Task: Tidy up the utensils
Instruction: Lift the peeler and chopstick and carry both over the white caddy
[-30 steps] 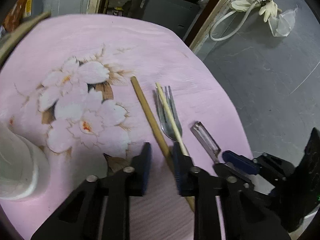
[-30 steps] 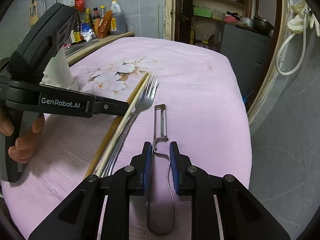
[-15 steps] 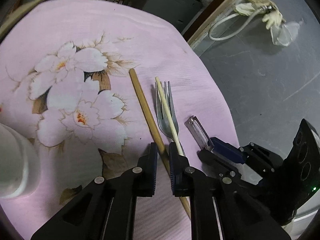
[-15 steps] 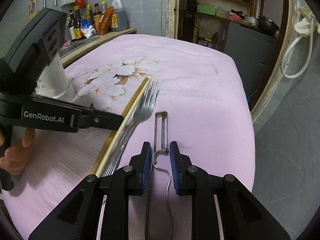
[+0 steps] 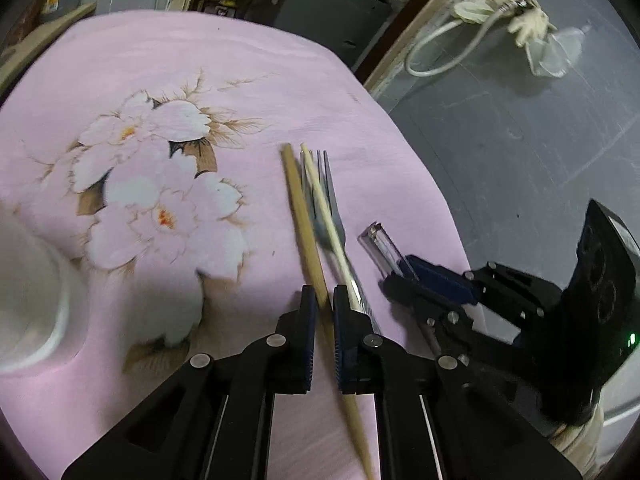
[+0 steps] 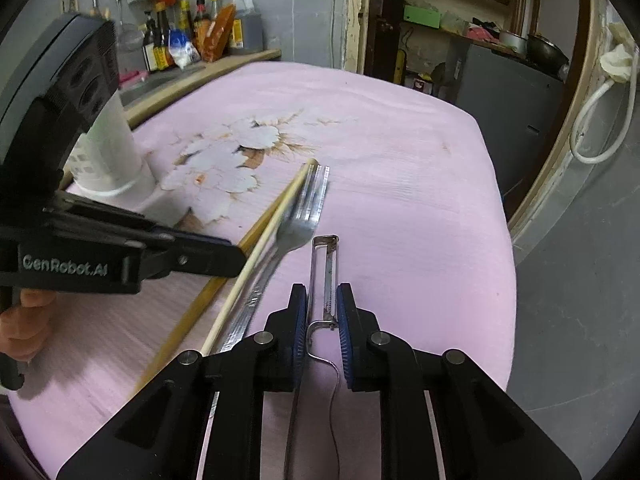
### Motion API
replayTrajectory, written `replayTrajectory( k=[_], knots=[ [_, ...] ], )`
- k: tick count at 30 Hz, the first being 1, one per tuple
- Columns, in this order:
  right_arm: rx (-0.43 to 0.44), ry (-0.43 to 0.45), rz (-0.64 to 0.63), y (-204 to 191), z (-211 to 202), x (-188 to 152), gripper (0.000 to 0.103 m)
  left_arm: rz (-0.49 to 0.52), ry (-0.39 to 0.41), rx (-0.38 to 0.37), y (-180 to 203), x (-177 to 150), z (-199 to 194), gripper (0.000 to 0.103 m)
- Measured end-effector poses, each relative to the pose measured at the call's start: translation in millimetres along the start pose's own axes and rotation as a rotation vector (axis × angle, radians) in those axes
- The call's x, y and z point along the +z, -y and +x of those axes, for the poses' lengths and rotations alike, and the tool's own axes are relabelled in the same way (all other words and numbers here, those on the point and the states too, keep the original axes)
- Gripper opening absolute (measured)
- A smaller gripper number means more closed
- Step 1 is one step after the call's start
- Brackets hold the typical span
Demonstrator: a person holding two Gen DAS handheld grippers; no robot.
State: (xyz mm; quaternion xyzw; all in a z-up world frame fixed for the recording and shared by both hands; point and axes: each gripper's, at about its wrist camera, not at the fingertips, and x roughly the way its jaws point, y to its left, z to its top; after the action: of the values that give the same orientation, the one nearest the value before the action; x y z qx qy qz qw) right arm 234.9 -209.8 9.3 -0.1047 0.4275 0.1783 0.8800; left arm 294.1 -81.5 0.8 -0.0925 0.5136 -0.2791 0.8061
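Note:
On the pink flowered cloth (image 5: 248, 80) lie a brown chopstick (image 5: 298, 208), a pale chopstick (image 5: 316, 184) and a metal fork (image 5: 334, 216), close side by side. The pale chopstick rests across the fork. My left gripper (image 5: 320, 300) is closing, its pads pressing on the brown chopstick. In the right wrist view its fingertip (image 6: 224, 256) reaches that chopstick (image 6: 192, 312) beside the fork (image 6: 298, 228). My right gripper (image 6: 322, 300) is closing too, its blue pads against the wire peeler (image 6: 326, 256). The peeler's head (image 5: 380, 240) sticks out past it.
A white holder (image 6: 112, 152) stands at the left of the cloth. Sauce bottles (image 6: 192, 36) line a ledge behind it. The table's right edge (image 6: 504, 240) drops to a grey floor. A hand (image 6: 24, 328) holds the left gripper's grip.
The left jaws went from wide apart to shut around the brown chopstick. The right jaws stayed around the peeler and drew slightly closer.

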Motion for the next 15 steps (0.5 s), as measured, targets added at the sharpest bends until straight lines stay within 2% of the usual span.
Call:
replayTrajectory(
  k=[4, 8, 15],
  knots=[
    [0.021, 0.098, 0.028, -7.1, -18.7, -13.3, 0.013, 0.041, 0.067, -0.013, 5.7, -18.7, -23.4, 0.004],
    [0.012, 0.257, 0.015, -24.5, -49.6, -23.0, 0.013, 0.112, 0.219, -0.018, 18.0, -41.9, -58.4, 0.004],
    [0.017, 0.456, 0.034, -45.6, -85.2, -26.5, 0.013, 0.184, 0.478, 0.002, 28.2, -71.9, -105.2, 0.004]
  ],
)
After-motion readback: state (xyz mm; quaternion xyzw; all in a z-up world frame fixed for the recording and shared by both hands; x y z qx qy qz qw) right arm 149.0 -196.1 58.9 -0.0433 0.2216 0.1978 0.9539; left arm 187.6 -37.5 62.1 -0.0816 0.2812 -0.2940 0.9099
